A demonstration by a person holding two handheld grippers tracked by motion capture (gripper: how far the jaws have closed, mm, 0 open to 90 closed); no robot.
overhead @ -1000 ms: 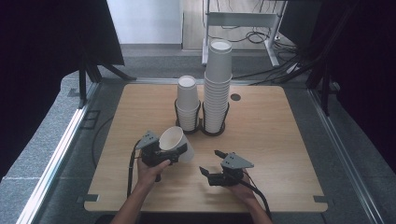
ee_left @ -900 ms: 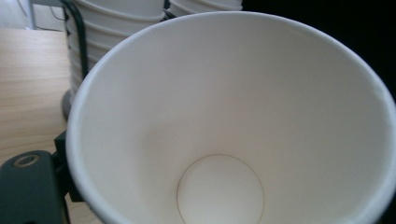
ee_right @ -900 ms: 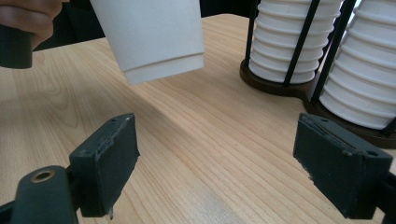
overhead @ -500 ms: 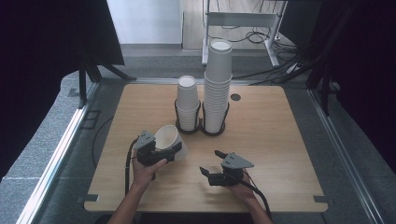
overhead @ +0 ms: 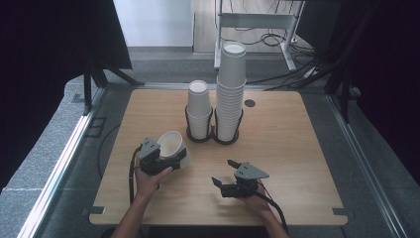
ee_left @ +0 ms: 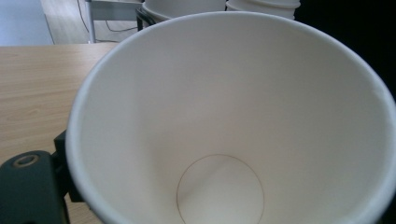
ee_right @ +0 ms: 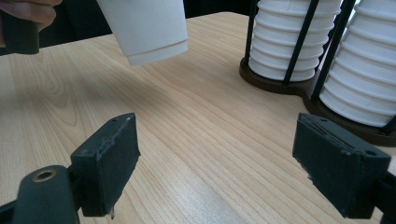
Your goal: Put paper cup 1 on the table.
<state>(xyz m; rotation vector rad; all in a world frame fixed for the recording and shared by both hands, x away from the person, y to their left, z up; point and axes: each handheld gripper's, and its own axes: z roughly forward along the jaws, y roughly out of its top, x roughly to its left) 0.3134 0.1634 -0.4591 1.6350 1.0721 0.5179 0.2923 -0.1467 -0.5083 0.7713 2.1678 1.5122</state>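
Note:
A white paper cup (overhead: pixel 170 142) hangs tilted above the left front of the wooden table (overhead: pixel 297 148), with my left gripper (overhead: pixel 171 156) shut on its wall. In the left gripper view the cup's open mouth and inside (ee_left: pixel 233 116) face the camera, and one black finger (ee_left: pixel 28 186) shows at its left rim. My right gripper (overhead: pixel 223 172) rests low near the front middle, its jaws wide open with only bare wood between them (ee_right: pixel 215 168). The held cup (ee_right: pixel 144 28) hangs ahead of it to the left.
Two stacks of white cups stand in a black wire holder (overhead: pixel 213 135) at mid-table: a short stack (overhead: pixel 199 106) and a tall one (overhead: pixel 231 89). A round cable hole (overhead: pixel 249 103) lies behind them. Dark curtains flank the table.
My left gripper has shifted a little to the left with the cup still in it. The right gripper has stayed where it was.

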